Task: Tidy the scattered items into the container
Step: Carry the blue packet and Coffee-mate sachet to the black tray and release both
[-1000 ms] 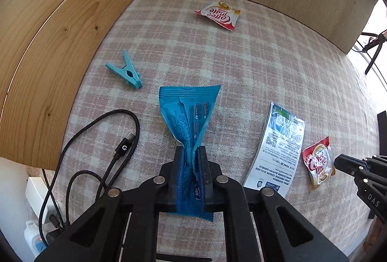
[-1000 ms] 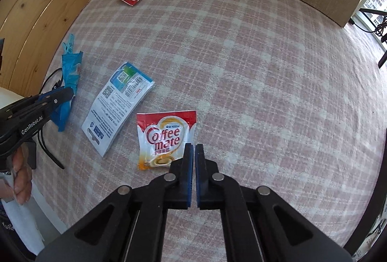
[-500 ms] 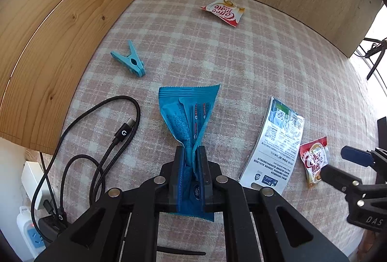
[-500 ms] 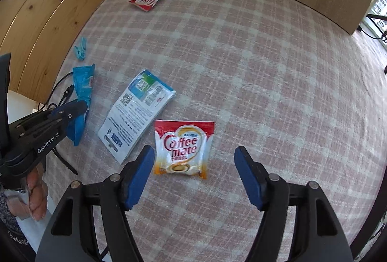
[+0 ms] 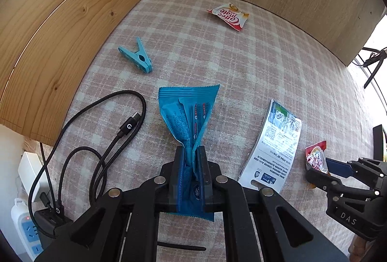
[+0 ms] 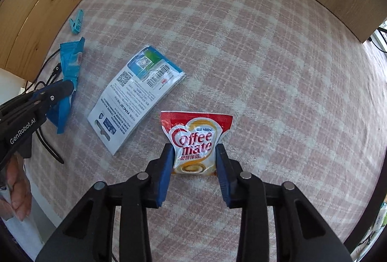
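Left gripper [image 5: 191, 165] pinching the blue wrapper [image 5: 187, 114] at its waist, far end fanned ahead, presumably secured for carrying. Right gripper [image 6: 194, 163] spread, straddling the Coffee mate sachet [image 6: 195, 141] flat on the checked worktop [image 6: 278, 68], apparently lined up to close. No container visible.

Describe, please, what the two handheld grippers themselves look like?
Both are black plastic frames with silver round fasteners. The right gripper has blue finger pads and "DAS" lettering; the left gripper has black fingers and white "GenRobot.AI" lettering.
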A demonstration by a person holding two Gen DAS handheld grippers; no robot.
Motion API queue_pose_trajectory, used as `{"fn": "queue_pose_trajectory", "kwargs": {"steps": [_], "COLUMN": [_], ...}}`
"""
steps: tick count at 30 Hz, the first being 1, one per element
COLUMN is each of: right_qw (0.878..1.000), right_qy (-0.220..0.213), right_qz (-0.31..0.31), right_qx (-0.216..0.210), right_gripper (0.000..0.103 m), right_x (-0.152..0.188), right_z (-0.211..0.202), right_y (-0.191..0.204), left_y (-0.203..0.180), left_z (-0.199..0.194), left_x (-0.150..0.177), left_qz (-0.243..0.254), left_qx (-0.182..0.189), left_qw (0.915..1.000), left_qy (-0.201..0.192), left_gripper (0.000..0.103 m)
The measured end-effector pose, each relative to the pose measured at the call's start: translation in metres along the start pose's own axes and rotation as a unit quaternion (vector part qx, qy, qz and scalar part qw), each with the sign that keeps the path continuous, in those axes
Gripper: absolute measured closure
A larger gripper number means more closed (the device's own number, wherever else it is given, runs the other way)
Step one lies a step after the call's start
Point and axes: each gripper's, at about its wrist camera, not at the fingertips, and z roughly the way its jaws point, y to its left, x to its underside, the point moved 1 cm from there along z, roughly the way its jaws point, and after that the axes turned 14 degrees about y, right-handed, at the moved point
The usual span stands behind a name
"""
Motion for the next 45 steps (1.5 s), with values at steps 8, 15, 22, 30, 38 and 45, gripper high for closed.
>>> {"fn": "queue_pose_trajectory", "kwargs": {"steps": [8, 15, 22, 30, 38, 45], "right_qw": [0.999, 0.995, 0.985, 0.965, 0.934, 0.910], "right_qy": [-0.034, -0.081, -0.120, -0.143, -0.157, -0.160], "right_qz": [0.019, 0.054, 0.120, 0.218, 0.320, 0.381], "right_qx": [-0.013, -0.019, -0.016, -0.012, 0.004, 0.010], "right_gripper": [0.070, 0.070, 0.070, 0.070, 0.070, 0.070], "right_x": [0.021, 0.056, 0.115, 0.205, 0.312, 0.381], "right_z": [-0.029, -0.068, -0.071, -0.067, -0.070, -0.069], "right_y": [-0.024, -0.082, -0.192, -0.301, -0.413, -0.484], "left_y": [-0.019, -0.099, -0.217, -0.384, -0.531, -0.622], "left_z": [-0.037, -0.064, -0.045, -0.033, -0.032, -0.035], "left_x": [0.003, 0.038, 0.108, 0.181, 0.241, 0.284], "left_qz": [0.015, 0.056, 0.133, 0.249, 0.360, 0.420], "left_qx": [0.004, -0.006, 0.001, 0.030, 0.057, 0.066], "left_qw": [0.9995, 0.9976, 0.9902, 0.9672, 0.9308, 0.9048], "left_qy": [-0.027, -0.041, -0.043, -0.040, -0.032, -0.025], "left_gripper": [0.094, 0.094, 0.094, 0.094, 0.094, 0.094]}}
